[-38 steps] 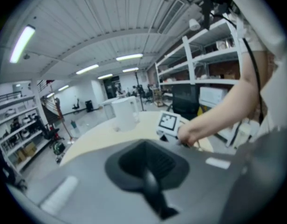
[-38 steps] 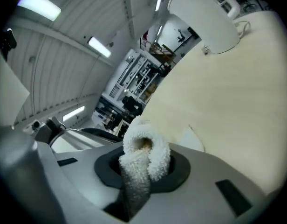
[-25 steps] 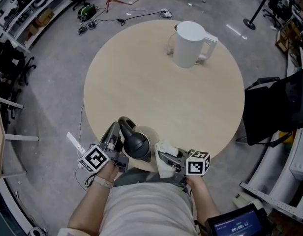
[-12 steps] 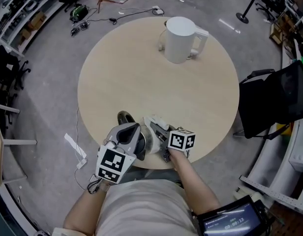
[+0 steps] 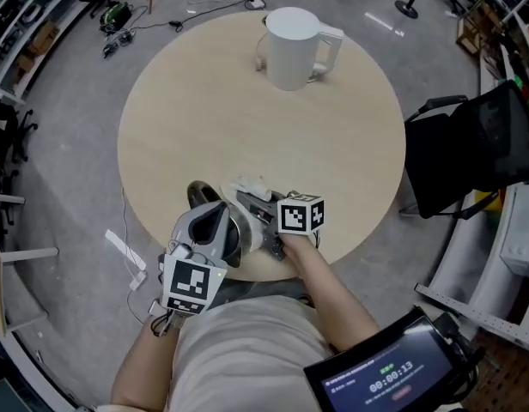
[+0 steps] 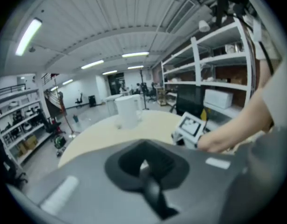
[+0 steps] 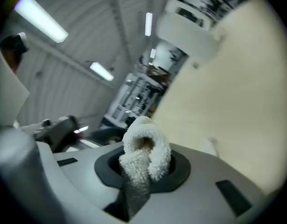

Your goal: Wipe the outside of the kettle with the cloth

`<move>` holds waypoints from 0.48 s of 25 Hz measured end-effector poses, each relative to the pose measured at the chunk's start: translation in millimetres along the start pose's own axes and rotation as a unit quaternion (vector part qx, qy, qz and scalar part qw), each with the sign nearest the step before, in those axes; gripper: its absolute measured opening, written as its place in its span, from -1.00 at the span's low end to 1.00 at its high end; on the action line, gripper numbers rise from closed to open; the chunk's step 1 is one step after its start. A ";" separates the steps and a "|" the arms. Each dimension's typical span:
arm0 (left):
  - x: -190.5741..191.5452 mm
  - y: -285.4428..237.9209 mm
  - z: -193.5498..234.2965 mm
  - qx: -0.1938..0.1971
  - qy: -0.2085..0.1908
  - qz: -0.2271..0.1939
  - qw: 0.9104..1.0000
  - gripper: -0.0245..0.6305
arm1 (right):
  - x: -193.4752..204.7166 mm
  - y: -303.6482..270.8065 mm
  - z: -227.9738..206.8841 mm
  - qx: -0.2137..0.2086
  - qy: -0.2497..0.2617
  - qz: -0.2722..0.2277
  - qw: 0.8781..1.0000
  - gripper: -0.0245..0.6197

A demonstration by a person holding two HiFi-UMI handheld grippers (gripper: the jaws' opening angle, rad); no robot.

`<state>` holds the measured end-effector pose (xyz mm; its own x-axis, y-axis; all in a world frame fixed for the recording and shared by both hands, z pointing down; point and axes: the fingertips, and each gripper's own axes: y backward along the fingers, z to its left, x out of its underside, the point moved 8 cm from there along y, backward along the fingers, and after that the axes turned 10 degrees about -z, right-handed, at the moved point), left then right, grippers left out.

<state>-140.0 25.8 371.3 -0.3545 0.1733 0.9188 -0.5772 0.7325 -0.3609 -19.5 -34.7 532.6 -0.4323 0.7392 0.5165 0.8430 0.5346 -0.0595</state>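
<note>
The white kettle (image 5: 290,48) stands upright at the far side of the round beige table (image 5: 161,136); it shows small in the left gripper view (image 6: 127,110). My right gripper (image 5: 254,204) hovers over the table's near edge, shut on a white fluffy cloth (image 5: 245,185). In the right gripper view the cloth (image 7: 143,148) bulges out of the shut jaws (image 7: 141,171), and the kettle (image 7: 194,27) looms blurred beyond. My left gripper (image 5: 211,221) is close beside it on the left, shut with nothing in it (image 6: 144,167). Both grippers are far from the kettle.
A black chair (image 5: 471,144) stands right of the table. Cables and gear (image 5: 118,15) lie on the floor at the far left, and a white strip (image 5: 127,251) lies near the table's left. A small screen (image 5: 376,380) sits at the bottom right.
My right gripper has carried the cloth forward and left, from the table's edge onto the table. The left gripper has drawn in beside it. The kettle has not moved.
</note>
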 end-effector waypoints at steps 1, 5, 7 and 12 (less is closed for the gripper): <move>-0.1 -1.2 -0.2 0.000 -0.006 -0.001 1.000 -0.93 | -13.8 1.1 31.1 -0.065 0.046 -0.017 0.997 -0.67; 2.2 1.9 1.2 -0.003 -0.004 -0.002 1.000 -0.93 | -9.0 -1.4 22.4 -0.072 0.038 -0.002 0.997 -0.67; 2.4 0.4 0.4 0.000 -0.007 -0.001 1.000 -0.93 | 10.3 -5.7 -29.2 0.042 -0.044 0.044 0.997 -0.67; 0.8 0.2 0.7 -0.004 -0.007 -0.003 1.000 -0.93 | -20.7 -0.3 51.8 -0.117 0.086 -0.030 0.989 -0.67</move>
<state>-140.9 25.7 371.9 -0.3613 0.1599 0.9186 -0.5740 0.7383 -0.3543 -27.5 -28.9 477.7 -0.4391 0.6181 0.6520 0.8777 0.4502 0.1643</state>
